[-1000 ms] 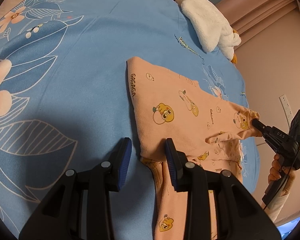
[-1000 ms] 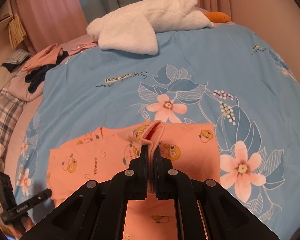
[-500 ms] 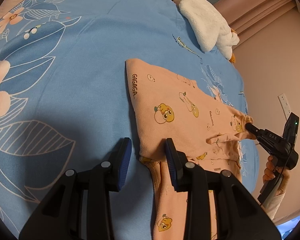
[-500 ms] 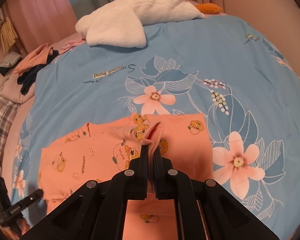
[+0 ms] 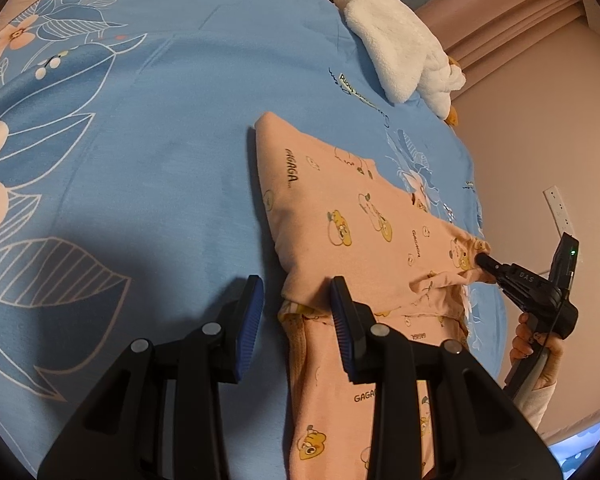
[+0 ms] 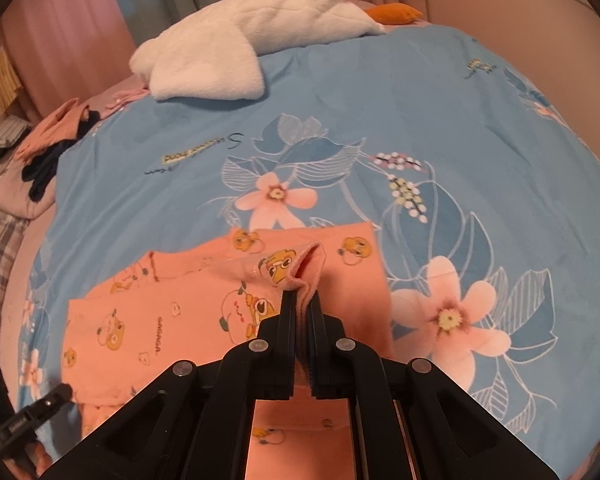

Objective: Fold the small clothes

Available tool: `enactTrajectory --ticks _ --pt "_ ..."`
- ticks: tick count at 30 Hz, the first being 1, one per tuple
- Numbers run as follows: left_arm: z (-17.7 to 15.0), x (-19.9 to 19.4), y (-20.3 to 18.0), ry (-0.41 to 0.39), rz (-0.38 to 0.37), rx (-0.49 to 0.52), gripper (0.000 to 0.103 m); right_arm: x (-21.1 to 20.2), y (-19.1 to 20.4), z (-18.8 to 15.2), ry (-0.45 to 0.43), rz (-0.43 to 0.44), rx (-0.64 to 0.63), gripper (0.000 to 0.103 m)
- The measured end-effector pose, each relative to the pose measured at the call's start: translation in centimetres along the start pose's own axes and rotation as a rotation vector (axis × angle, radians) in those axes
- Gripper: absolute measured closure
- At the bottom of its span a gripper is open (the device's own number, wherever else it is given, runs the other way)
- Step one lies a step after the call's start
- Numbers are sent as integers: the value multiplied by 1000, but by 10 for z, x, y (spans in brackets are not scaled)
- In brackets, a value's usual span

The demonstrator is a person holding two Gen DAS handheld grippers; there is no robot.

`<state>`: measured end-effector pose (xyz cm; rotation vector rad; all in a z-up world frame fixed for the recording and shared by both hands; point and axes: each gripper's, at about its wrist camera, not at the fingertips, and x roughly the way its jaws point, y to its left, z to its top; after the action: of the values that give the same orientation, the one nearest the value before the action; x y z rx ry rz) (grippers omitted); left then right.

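A pink child's garment (image 5: 364, 240) printed with small bears lies on the blue flowered sheet (image 5: 148, 140), one layer folded over the other. My right gripper (image 6: 302, 294) is shut on a bunched edge of that garment (image 6: 220, 312) and holds it just above the lower layer. In the left wrist view the right gripper (image 5: 485, 261) shows at the cloth's right end, held by a hand (image 5: 532, 344). My left gripper (image 5: 296, 284) hovers open over the near fold corner, and its blue pads (image 5: 250, 312) touch no cloth. In the right wrist view the left gripper (image 6: 62, 392) pokes in at the lower left.
A white plush goose (image 6: 252, 36) with an orange beak lies at the far end of the bed. A heap of pink and dark clothes (image 6: 48, 148) sits at the far left edge. A wall with a socket (image 5: 558, 210) runs along the bed's right side.
The right gripper has carried the pinched edge a little further across the garment, toward the left gripper. The left gripper has kept still with the same gap.
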<state>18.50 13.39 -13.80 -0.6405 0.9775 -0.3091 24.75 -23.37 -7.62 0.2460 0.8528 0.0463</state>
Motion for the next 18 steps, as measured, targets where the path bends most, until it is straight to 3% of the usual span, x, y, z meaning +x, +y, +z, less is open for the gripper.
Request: enactTrajectory --ticks 18 --pt "-3 8 -4 18 40 33 67 38 -28 -16 109 -77 42 97"
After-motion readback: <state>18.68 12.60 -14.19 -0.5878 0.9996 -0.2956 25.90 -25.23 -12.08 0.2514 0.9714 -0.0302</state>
